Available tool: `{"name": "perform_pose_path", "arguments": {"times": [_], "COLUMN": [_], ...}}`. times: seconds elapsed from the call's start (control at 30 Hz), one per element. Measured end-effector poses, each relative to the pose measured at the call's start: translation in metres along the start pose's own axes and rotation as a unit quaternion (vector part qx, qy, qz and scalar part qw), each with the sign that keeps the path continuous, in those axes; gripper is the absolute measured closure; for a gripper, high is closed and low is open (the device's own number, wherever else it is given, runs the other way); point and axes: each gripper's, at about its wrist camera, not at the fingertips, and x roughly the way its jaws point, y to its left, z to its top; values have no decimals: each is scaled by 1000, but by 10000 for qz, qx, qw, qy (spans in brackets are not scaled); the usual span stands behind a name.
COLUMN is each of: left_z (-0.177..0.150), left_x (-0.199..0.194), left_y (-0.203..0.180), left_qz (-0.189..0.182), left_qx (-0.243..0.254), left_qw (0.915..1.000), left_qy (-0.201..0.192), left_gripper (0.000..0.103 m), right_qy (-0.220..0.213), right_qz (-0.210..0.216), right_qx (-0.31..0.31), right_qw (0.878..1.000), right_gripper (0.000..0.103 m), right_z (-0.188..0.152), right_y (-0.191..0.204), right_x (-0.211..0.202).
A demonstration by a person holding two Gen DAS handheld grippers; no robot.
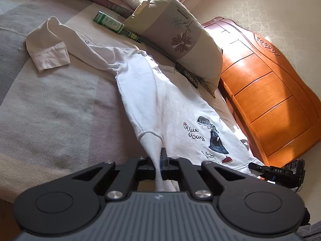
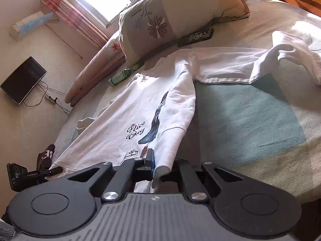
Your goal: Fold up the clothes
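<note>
While both grippers, left gripper [image 1: 159,166] and right gripper [image 2: 155,168], pinch the hem of the white sweatshirt [image 1: 160,100] spread on the bed [image 1: 50,110], thin bites could slip, or the far sleeve [image 1: 60,40] drag.

Both grippers' fingers [image 1: 163,156] [image 2: 149,158] closed.

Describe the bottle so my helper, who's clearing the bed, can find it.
On the bed, look at the big flowered pillow beside the white shirt. The green bottle lies on its side at the pillow's base, the only green, labelled thing there.
</note>
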Motion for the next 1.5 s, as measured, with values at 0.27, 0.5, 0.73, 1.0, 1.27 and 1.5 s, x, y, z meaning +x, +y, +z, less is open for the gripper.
{"name": "perform_pose_path", "arguments": {"times": [0.27,0.5,0.73,1.0,1.27,1.5], "left_z": [2,63,121,148,173,195], "left_x": [-11,22,111,173,192,189], "left_y": [28,24,64,84,80,78], "left_qz": [531,394,43,-143,481,1296], "left_qx": [-201,146,-768,-1241,-828,-287], "left_qw": [9984,9984,9966,9918,9939,9876], "left_qy": [-28,-366,-286,-288,-541,-837], "left_gripper": [91,66,64,56,87,95], "right_qy": [6,-485,-549,-888,-2041,-2260], "right_qz": [-326,-294,-265,-217,-1219,-2641], "right_qx": [661,913,1504,1806,1910,1213], "right_qw": [9973,9942,9868,9793,9524,9298], "right_gripper": [75,42,30,19,44,86], "right_z": [-19,21,59,97,134,172], "right_y": [-40,-52,-80,-100,-104,-113], "right_x": [-9,1,55,102,133,133]}}
